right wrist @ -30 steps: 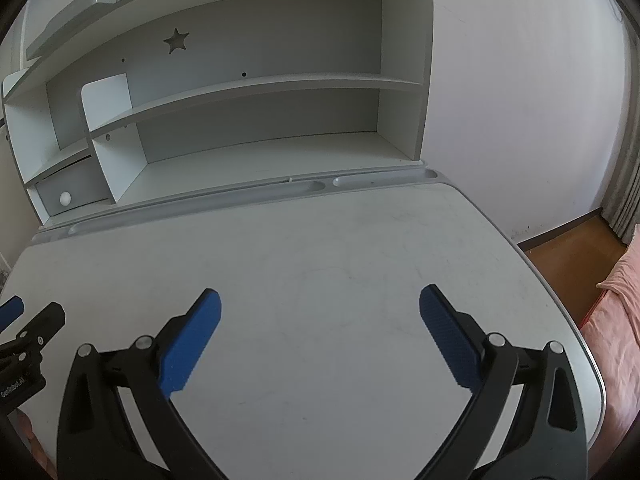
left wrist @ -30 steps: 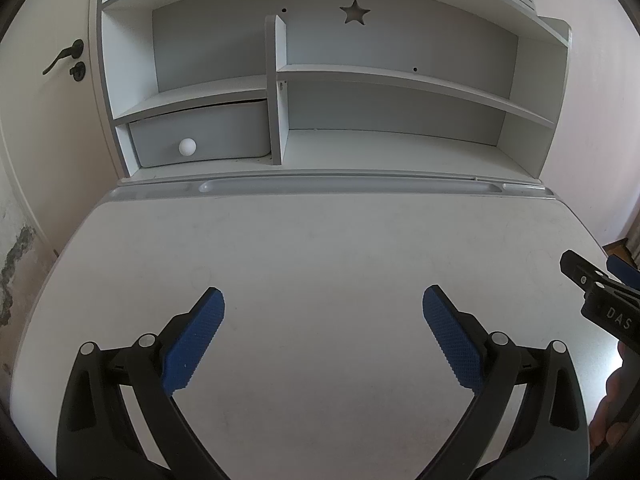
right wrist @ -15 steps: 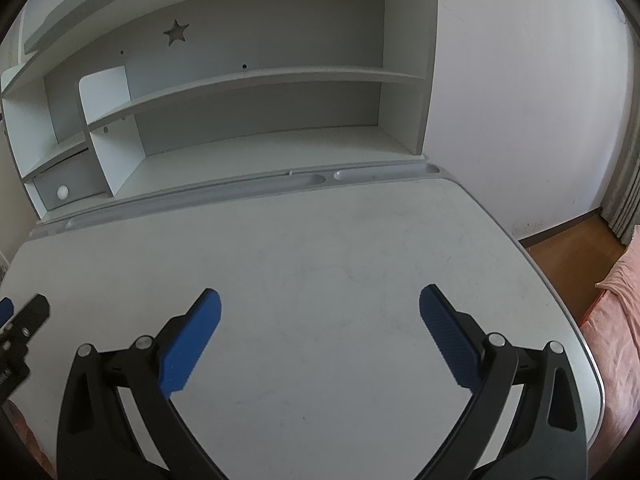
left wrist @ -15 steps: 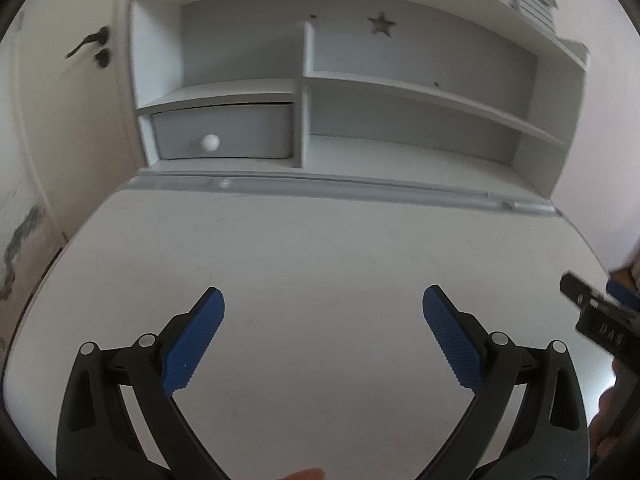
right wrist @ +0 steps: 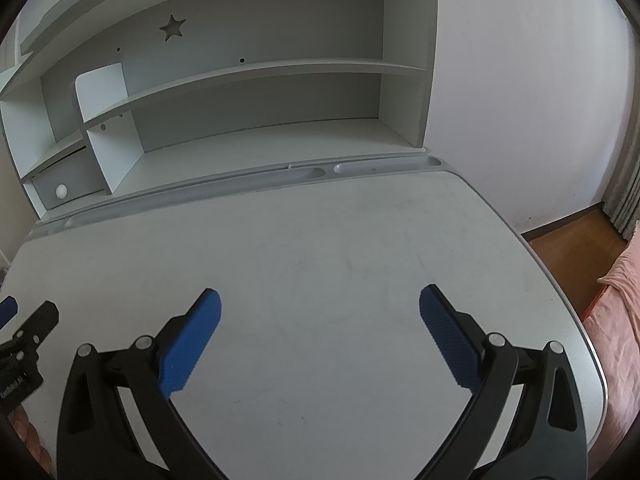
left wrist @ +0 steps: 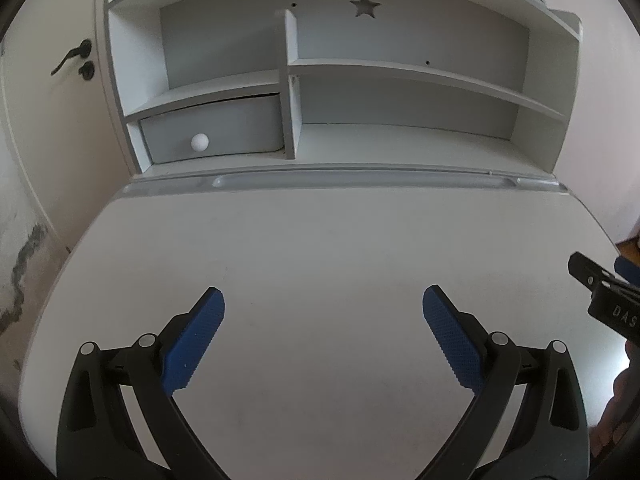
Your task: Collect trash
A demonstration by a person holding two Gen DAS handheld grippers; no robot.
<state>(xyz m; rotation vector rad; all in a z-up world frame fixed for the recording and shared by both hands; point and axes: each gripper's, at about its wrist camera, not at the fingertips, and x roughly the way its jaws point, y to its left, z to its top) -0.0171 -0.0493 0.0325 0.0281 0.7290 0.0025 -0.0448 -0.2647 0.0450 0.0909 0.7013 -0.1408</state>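
A: Where is the trash relative to the jaws?

B: I can't tell. No trash shows in either wrist view. The left gripper (left wrist: 323,312) hangs over the white desk (left wrist: 320,240) with its jaws spread wide, and only bare desk surface lies between its blue pads (left wrist: 194,340). The right gripper (right wrist: 320,312) is the same: jaws wide, holding nothing, plain desk between them.

A: Do the two grippers see each other?

B: Yes. From the left wrist view the right gripper (left wrist: 604,296) pokes in at the right edge, with part of a hand (left wrist: 618,404) below it. From the right wrist view the left gripper (right wrist: 24,340) shows at the left edge. They are well apart, side by side over the near part of the desk.

A: Any containers?

B: A grey drawer (left wrist: 212,132) with a round white knob (left wrist: 199,142) sits low in the left bay of the shelf unit (left wrist: 400,68) at the back of the desk; it looks shut or nearly so, and its inside is hidden. The open shelves show only their boards and a star cutout (left wrist: 365,5) in the back panel. A long grey groove (right wrist: 256,184) runs along the back edge of the desk; I see nothing lying in it.

A: And around the desk?

B: A door handle (left wrist: 72,58) to the left, wooden floor (right wrist: 568,240) and pink fabric (right wrist: 620,312) to the right.
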